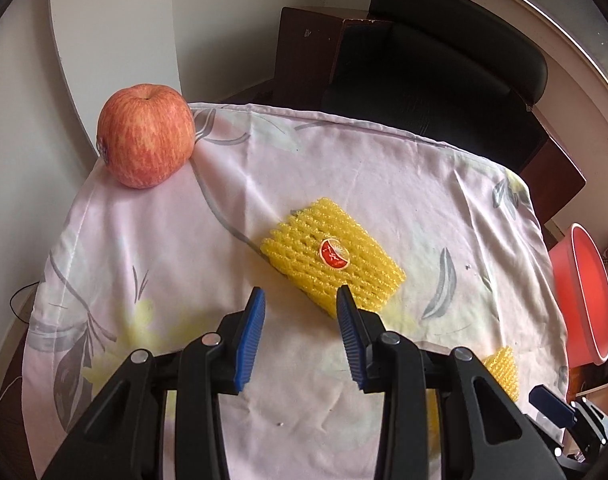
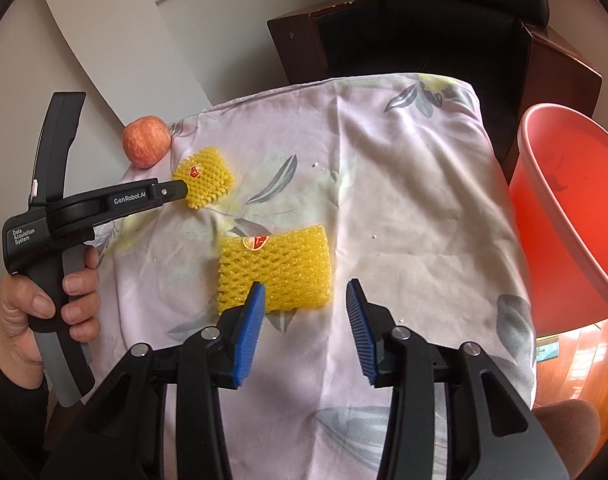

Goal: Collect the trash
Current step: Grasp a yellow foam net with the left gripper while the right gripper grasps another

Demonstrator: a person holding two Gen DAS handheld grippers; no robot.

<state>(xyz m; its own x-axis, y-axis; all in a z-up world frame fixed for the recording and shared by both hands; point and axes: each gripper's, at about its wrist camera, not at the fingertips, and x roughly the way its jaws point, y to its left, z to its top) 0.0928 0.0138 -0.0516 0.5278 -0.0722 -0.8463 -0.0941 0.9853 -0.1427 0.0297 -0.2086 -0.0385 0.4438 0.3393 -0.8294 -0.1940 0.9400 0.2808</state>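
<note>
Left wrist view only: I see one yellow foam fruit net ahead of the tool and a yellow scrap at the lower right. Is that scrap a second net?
Observer: Yes. The right wrist view shows a second foam net lying flat on the cloth, whole, a red sticker at its far edge.
Reviewer: Is the right tool gripping it?
Observer: No. The right tool is open, hanging over the net's near edge.
Reviewer: Anything in the red basin?
Observer: The red basin shows no trash in the part visible.
</note>
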